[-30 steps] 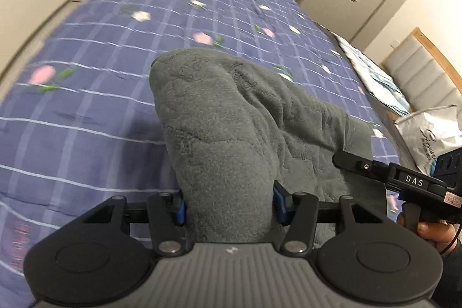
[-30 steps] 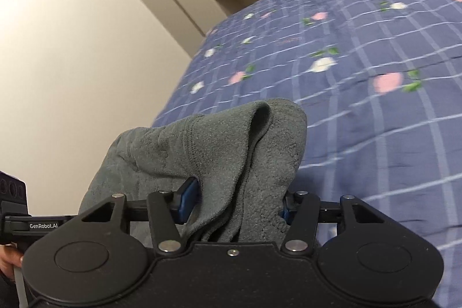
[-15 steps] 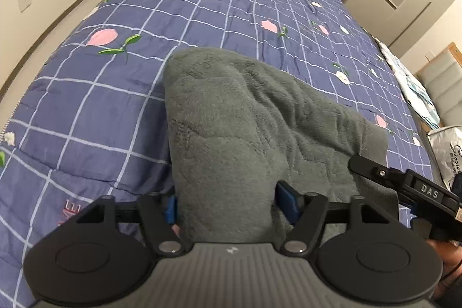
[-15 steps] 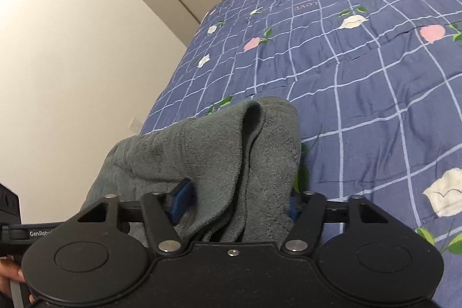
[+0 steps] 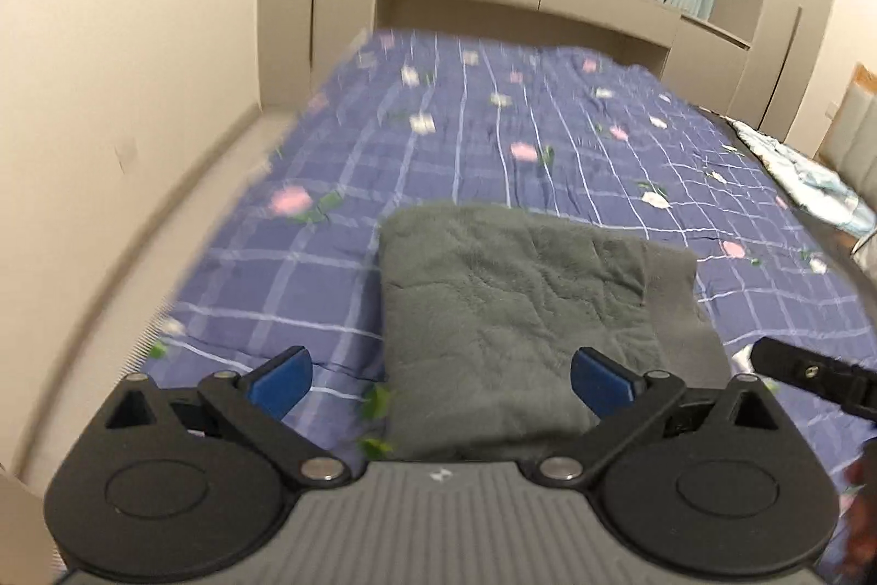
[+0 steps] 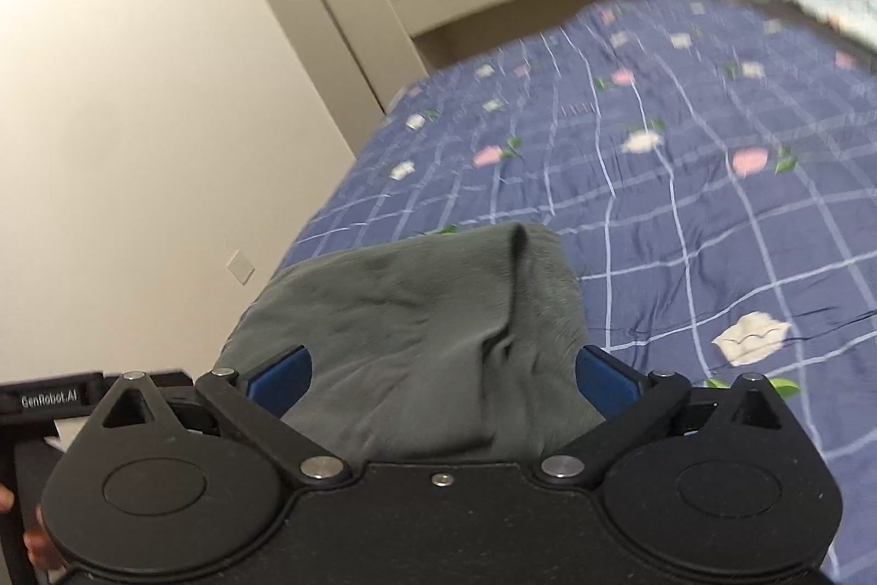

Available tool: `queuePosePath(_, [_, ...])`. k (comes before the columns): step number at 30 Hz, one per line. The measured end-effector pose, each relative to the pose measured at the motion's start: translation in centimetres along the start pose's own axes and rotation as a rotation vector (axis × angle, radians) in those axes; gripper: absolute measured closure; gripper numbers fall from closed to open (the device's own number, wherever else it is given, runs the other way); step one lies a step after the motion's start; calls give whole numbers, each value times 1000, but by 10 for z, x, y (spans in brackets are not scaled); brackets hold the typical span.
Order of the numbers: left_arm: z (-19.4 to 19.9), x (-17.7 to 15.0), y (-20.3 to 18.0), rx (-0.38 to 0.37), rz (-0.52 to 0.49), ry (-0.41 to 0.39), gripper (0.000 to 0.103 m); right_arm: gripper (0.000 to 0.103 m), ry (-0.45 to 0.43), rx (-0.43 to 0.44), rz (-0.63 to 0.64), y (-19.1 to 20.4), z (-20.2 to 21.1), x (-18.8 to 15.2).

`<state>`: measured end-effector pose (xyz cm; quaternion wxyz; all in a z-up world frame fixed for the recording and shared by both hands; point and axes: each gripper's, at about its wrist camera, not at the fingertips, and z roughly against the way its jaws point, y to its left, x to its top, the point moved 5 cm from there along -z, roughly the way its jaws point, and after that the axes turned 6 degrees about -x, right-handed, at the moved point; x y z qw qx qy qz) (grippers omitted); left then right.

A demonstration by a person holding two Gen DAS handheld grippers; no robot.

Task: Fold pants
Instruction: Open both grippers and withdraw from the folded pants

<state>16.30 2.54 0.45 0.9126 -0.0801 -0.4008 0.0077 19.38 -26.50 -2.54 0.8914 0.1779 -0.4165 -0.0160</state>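
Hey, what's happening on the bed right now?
A person is folding grey fleece pants on a blue checked floral quilt, with handheld tongs in each hand. The left tongs and right tongs are both opening wide around the near edge of the pants, pads clear of the cloth. The pants lie folded into a compact stack.

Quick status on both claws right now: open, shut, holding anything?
Left claw: opening, pads clear of the folded grey fleece pants.
Right claw: opening, pads off the pants lying between them.
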Motion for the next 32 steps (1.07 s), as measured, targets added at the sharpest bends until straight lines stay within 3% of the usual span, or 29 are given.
queuePosePath(5, [56,-29,-8,53,-84,-103,1,0,-65,-17,66,25,54,-25])
queuePosePath(13, [101,-73,5,54,-22,-154,1,0,-83,-73,143,46,102,-73])
queuePosePath(23, [111,-88,16,51,9,-140,1,0,-84,-86,155,47,114,-84])
queuePosePath(32, [103,-90,8,31,-24,-127,1,0,-72,-78,167,48,108,-83])
